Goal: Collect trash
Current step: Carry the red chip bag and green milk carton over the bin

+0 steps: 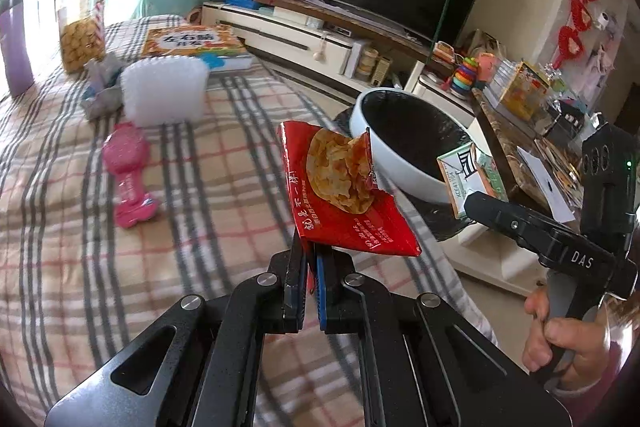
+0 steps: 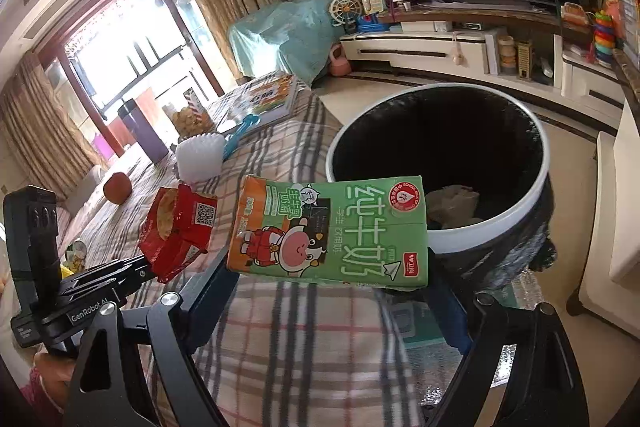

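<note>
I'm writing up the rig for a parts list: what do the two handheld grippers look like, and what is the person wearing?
Both are matte black metal frames with cut-out slots and silver pivot bolts. The left gripper has flat black fingers with blue ribbed pads. The right gripper also shows blue pads; its side reads "DAS", beside a black block with a green light. The left one's side reads "GenRobot AI". A pink sleeve shows at the wrist.

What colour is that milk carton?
Mostly green with an orange end, the milk carton shows best in the right wrist view.
</note>
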Demonstrator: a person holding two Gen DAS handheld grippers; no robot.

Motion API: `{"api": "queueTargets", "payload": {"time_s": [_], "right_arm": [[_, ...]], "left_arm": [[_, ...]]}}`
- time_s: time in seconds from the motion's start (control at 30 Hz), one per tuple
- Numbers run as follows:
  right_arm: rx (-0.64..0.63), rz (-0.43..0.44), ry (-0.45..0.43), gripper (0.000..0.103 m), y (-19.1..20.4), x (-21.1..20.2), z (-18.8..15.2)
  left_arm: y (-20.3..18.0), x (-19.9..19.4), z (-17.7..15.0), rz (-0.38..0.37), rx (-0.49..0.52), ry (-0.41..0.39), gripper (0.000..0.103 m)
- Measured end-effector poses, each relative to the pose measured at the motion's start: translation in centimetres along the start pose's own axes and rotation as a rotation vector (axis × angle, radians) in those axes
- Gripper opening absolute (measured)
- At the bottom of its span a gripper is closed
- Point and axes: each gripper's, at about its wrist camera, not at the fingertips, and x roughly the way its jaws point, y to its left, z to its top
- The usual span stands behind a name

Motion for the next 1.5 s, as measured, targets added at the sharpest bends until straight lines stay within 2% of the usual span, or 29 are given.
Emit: {"api": "queueTargets", "payload": {"time_s": [0.9,1.5], "right_arm": [[-0.009,-0.076,-0.027,0.089,-5.7,-0.8,4.2],[-0.066,-0.086,0.022,0.089,-7.2,1.1,5.5]], "left_arm": [[-7.0,4.5,4.9,-0.043,0.123,0.022,0.003],[-9.1,8.6,7.0,-0.057,0.126,0.074,0.003]]}}
